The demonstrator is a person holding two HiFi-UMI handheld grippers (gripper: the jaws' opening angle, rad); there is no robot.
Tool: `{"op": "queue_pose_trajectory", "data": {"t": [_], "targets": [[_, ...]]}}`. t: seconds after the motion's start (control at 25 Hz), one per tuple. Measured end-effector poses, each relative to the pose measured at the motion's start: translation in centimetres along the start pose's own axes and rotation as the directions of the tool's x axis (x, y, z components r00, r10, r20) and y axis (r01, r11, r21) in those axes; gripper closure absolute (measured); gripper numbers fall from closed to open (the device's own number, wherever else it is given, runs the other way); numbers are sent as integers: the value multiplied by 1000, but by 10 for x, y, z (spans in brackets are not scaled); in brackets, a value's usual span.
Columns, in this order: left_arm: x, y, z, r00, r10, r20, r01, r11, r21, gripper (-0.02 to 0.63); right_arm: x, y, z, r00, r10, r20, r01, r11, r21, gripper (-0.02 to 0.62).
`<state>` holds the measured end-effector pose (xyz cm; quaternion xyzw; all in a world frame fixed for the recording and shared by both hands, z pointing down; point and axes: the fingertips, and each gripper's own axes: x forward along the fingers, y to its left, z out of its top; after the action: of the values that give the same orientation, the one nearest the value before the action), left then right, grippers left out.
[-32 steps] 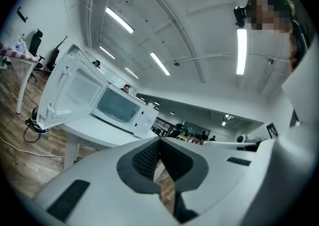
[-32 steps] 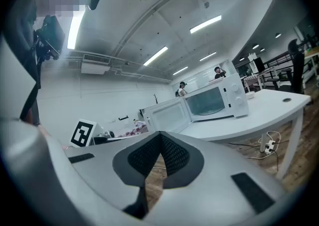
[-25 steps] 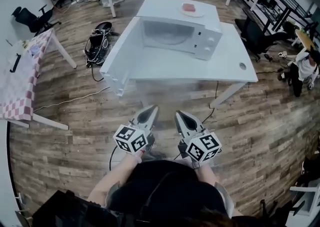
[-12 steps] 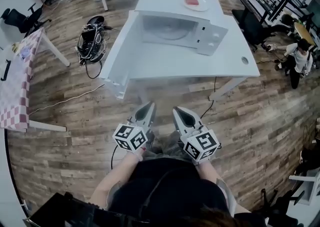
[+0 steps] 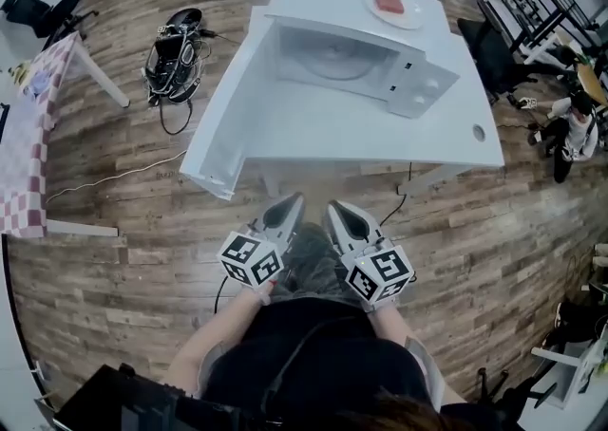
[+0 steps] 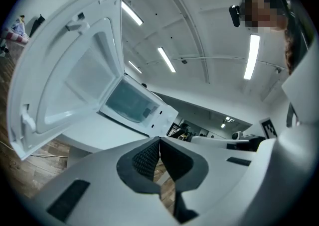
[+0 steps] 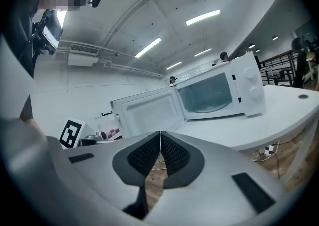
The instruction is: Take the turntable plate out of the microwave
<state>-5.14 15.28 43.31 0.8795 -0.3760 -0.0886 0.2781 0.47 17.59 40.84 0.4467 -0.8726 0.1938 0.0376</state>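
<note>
The left gripper [image 5: 289, 203] and right gripper [image 5: 335, 210] sit side by side, low in front of the person, short of the counter [image 5: 380, 140]. On each, the fingers [image 6: 146, 159] are pressed together with nothing between them. Well ahead of the fingers stands the microwave [image 5: 423, 89], its door [image 5: 223, 106] swung wide open, ahead and left. The turntable plate [image 5: 334, 61] lies inside the cavity, well apart from both grippers.
</note>
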Motion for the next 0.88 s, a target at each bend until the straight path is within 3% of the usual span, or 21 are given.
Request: {"op": "queue_pose_trajectory", "data": {"t": [0.36, 0.88], "targets": [[71, 27, 23, 999, -15, -43, 18, 998, 61, 594, 69, -52, 29, 998, 44, -42, -43, 998, 45, 574], [151, 78, 34, 997, 57, -45, -59, 997, -51, 594, 122, -144, 40, 992, -18, -122, 35, 990, 136, 574]]}}
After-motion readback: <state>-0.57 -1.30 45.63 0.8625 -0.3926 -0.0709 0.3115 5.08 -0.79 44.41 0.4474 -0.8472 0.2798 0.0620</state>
